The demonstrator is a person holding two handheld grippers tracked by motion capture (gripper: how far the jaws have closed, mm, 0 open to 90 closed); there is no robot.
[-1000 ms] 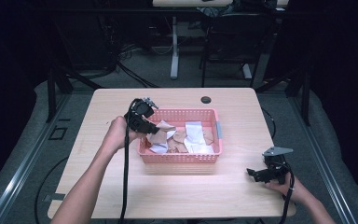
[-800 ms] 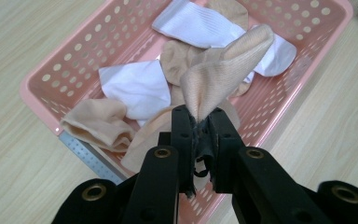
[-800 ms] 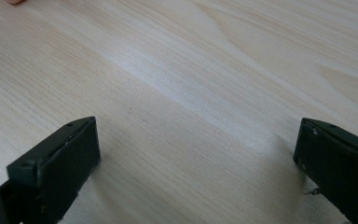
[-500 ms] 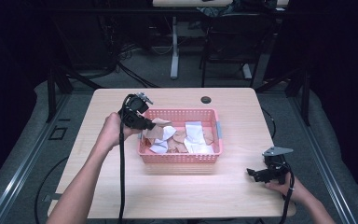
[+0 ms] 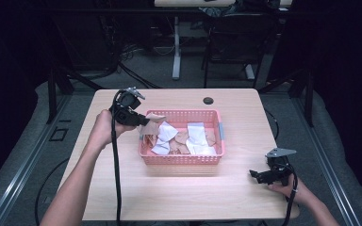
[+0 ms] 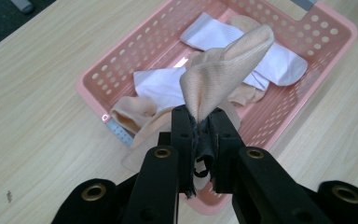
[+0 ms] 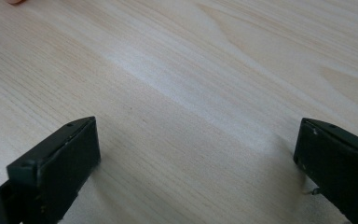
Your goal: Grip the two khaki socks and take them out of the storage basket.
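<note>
A pink plastic basket (image 5: 219, 132) (image 6: 326, 35) stands mid-table with several white and beige socks in it. My left gripper (image 5: 143, 121) (image 6: 200, 126) is shut on a beige sock (image 5: 154, 120) (image 6: 223, 67), which hangs above the basket's left end. White socks (image 6: 161, 86) and other beige ones (image 6: 133, 112) lie below it in the basket. My right gripper (image 5: 254, 175) (image 7: 196, 154) rests low over bare table at the front right, jaws wide open with nothing between them.
A small black round object (image 5: 208, 100) lies on the table behind the basket. The wooden table (image 5: 169, 193) has free room in front of the basket and to its left. Chairs and desk legs stand on the floor beyond.
My left gripper has lifted the beige sock up and moved leftward toward the basket's left edge. The right gripper has stayed where it was.
</note>
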